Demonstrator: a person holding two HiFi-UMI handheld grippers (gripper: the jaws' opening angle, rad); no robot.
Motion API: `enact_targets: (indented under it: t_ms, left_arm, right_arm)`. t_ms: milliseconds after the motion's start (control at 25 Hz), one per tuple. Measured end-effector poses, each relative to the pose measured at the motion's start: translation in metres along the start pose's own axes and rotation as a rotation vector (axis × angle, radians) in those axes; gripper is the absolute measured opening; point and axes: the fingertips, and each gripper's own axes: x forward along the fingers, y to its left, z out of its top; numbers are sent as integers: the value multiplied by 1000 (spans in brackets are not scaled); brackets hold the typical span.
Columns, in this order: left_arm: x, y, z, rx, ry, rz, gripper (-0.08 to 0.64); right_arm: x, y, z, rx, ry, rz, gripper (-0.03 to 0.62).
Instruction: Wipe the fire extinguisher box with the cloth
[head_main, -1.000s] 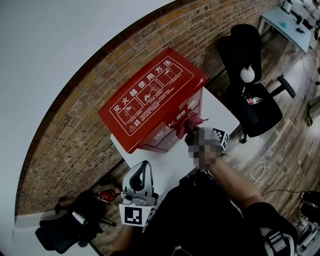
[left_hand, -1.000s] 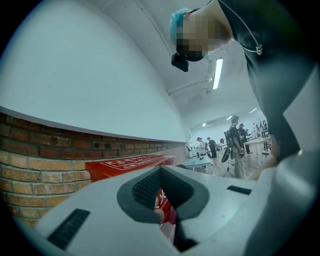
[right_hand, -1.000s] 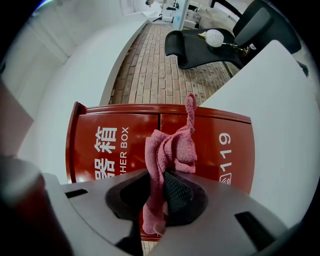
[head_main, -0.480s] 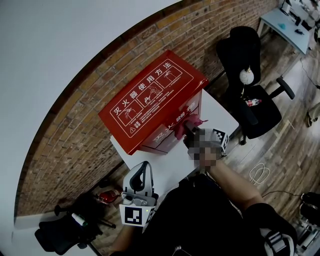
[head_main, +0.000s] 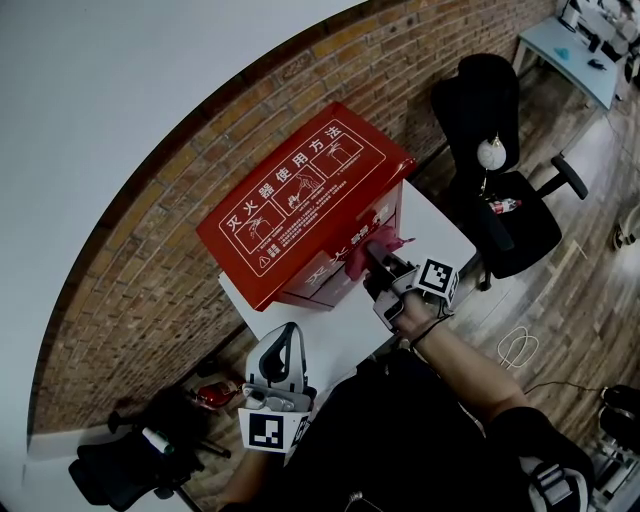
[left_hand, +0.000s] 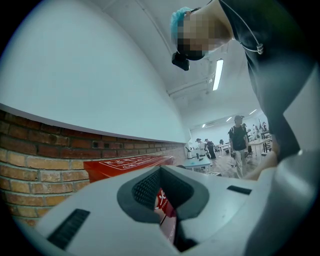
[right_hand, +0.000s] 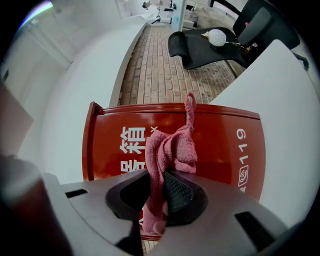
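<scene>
The red fire extinguisher box (head_main: 300, 205) with white print stands on a white table (head_main: 330, 335) against the brick wall. My right gripper (head_main: 372, 258) is shut on a pink cloth (head_main: 368, 250) and holds it against the box's front face (right_hand: 215, 135). In the right gripper view the pink cloth (right_hand: 170, 155) bunches up out of the jaws in front of the red panel. My left gripper (head_main: 283, 352) hangs low near my body, away from the box, jaws closed with nothing held. The red box (left_hand: 125, 164) shows beyond it in the left gripper view.
A black office chair (head_main: 500, 160) with small items on its seat stands right of the table. A dark stand and red object (head_main: 205, 392) lie on the floor at lower left. A white cable (head_main: 518, 345) lies on the wood floor. People stand far off (left_hand: 239, 142).
The right gripper with the cloth has shifted slightly along the box's front face. The left gripper has stayed put.
</scene>
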Motion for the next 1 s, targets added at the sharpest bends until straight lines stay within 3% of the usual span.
enact_targets:
  t_ms: [320,440,640,1000]
  left_arm:
    - [2,-1,1,-1,-7,-8,34]
    - [2,-1,-4,-11,28,-5,34]
    - [3,0,-1,-15,1,-6,34]
    - [3,0,-6,-17,32,-7,34]
  right_arm:
    - [-3,47,-3,-16,17,94,75]
    - [-3,56,-4,-21,20,112,75]
    - [-4,71,-4,-32,25,143,75]
    - [-5,98,-6,-44,33,193,75]
